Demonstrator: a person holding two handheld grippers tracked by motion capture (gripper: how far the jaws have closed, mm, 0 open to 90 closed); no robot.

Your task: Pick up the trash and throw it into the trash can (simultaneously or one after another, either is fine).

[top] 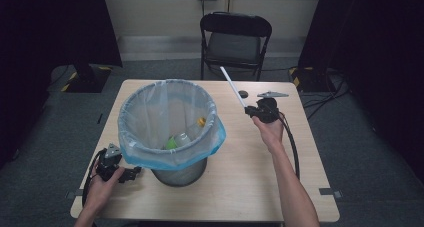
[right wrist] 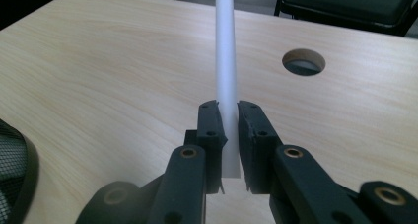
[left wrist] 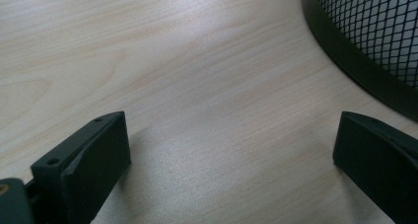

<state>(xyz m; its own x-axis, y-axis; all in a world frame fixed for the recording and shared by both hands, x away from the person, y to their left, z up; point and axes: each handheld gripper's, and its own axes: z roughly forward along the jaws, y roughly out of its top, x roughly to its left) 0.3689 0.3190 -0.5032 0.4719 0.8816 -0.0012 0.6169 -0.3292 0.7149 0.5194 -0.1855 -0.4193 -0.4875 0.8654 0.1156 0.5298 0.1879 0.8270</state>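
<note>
A long white straw [top: 233,86] [right wrist: 226,56] sticks up and away from my right gripper [top: 248,110] [right wrist: 227,116], whose jaws are shut on its lower end above the right half of the wooden table [top: 235,187]. A metal mesh bin [top: 170,132] lined with a clear bag with a blue edge stands left of centre; bottles and other rubbish lie inside. My left gripper [top: 136,173] [left wrist: 229,150] rests low on the table at the bin's left foot, jaws wide apart with only bare wood between them. The bin's black base [left wrist: 355,61] curves past its right jaw.
A round cable hole [top: 243,93] [right wrist: 303,61] sits in the table near the far edge. A grey three-cornered plate [top: 272,94] lies just beyond my right hand. A black folding chair [top: 235,39] stands behind the table.
</note>
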